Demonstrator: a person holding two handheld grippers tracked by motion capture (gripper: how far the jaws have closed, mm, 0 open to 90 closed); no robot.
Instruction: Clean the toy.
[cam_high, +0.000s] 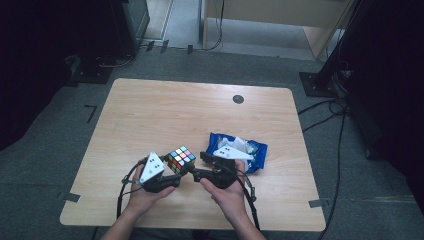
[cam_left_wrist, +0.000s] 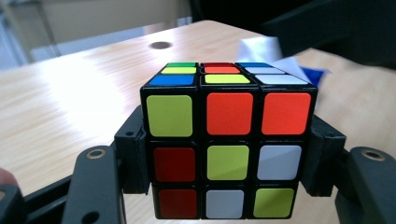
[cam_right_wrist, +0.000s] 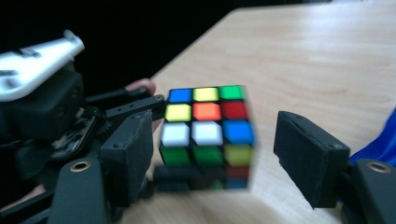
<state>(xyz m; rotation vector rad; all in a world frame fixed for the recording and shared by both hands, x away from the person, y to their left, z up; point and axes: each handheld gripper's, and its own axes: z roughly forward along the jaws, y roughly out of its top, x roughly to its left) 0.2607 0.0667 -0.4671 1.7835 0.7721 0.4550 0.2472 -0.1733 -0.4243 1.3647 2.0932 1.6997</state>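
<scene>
- Black jaws of the left gripper (cam_high: 175, 169) are clamped on the Rubik's cube (cam_high: 181, 158), held above the wooden table (cam_high: 150, 115) near its front edge.
- Right gripper (cam_high: 197, 166) – jaws spread, one on either side of the cube, pads not pressing it.
- Blue packet (cam_high: 252, 152) lies on the table just behind the right hand (cam_high: 224, 192).

Came in from six o'clock as two bare forearms, hands side by side. Left hand (cam_high: 145, 192) gripped the black two-jaw left gripper (cam_high: 175, 170) with the grey three-cornered plate, pointed toward two o'clock, jaws clamped tight. Right hand (cam_high: 225, 192) carried the matching black right gripper (cam_high: 194, 165), aimed toward ten o'clock, jaws spread apart, pressing nothing.
</scene>
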